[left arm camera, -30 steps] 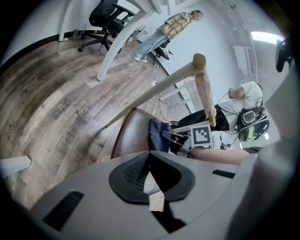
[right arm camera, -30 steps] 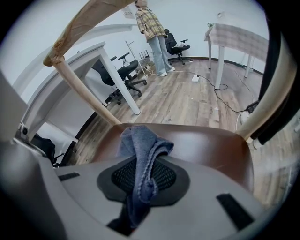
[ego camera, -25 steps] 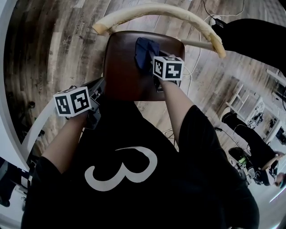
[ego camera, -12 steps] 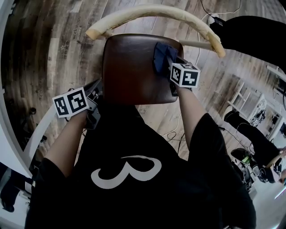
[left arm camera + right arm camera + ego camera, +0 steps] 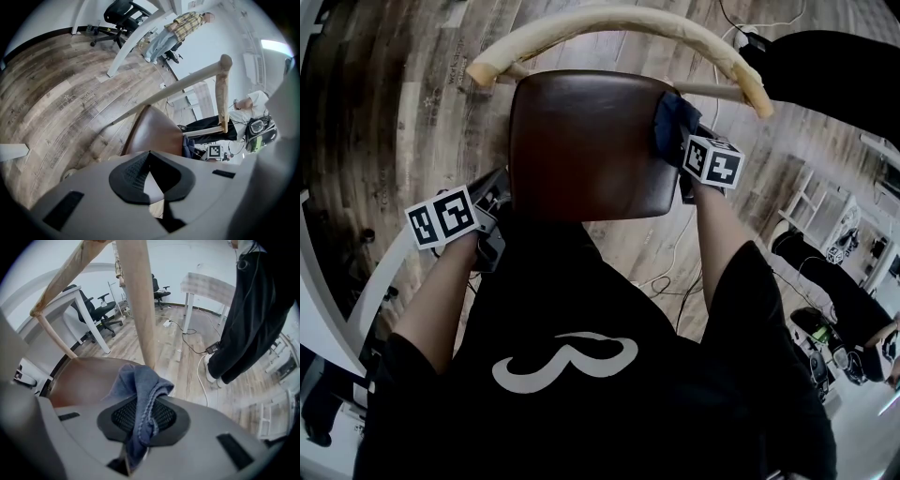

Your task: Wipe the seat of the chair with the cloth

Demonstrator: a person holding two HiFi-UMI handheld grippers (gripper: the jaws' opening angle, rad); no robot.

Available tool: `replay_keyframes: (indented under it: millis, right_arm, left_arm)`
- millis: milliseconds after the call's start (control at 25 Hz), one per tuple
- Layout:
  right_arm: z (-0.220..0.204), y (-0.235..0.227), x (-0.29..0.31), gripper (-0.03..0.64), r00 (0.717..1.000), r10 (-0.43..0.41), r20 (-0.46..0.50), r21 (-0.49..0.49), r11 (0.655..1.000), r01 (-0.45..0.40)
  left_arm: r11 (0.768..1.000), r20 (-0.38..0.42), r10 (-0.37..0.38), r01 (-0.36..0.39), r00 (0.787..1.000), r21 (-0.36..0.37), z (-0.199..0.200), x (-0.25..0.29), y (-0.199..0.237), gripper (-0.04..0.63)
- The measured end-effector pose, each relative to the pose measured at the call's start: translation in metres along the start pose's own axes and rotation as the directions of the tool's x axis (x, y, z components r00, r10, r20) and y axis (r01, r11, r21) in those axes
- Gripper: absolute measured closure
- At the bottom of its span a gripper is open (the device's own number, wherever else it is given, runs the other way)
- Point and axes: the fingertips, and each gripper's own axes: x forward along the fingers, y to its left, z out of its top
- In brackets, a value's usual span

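The right gripper is pinching the blue cloth: its jaws are closing on a folded strip of the fabric, and the rest is bunching up just ahead of the jaw tips. That bunch is lying on the brown chair seat, at the corner directly in front of this gripper, just beside the pale wooden backrest post that is rising beyond the jaws. In the head view the right gripper is sitting at the seat's right edge with the cloth forward of its marker cube, near the curved backrest rail.

The left gripper is keeping its jaws pressed together at the tips with nothing between them. It is hanging off the left front corner of the chair seat, apart from it, and looking across it; the cloth is showing as a small blue patch on the far side, beyond the seat. In the head view the left gripper is sitting just outside the seat.

Ahead and to the right of the right gripper a person in black clothes is standing on the wood plank floor, with a cable lying near the feet.
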Motion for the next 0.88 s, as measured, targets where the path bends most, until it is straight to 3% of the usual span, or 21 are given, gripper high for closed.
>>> replay_keyframes:
  millis: [320,440,680,880]
  right_arm:
    - [0.002,0.002,-0.001,0.561,1.0,-0.006,0.019,-0.058,0.998,0.008]
    - [0.009,0.006,-0.009,0.561,0.997,-0.001,0.08,-0.011,1.0,0.002]
    - [0.024,0.03,-0.044,0.561,0.976,0.002,0.218,0.127,0.991,-0.031]
    - [0.032,0.087,-0.075,0.561,0.959,0.056,0.279,0.138,0.986,-0.097]
  left_arm:
    - [1.0,-0.008,-0.023,0.023,1.0,-0.002,-0.009,0.003,-0.007,0.583]
    - [0.999,-0.016,-0.047,0.046,0.999,-0.022,-0.014,-0.001,-0.005,0.583]
    - [0.999,0.005,-0.038,0.038,0.999,0.007,-0.011,-0.03,0.014,0.583]
    - [1.0,0.032,-0.026,0.026,0.999,-0.002,-0.009,-0.054,0.033,0.583]
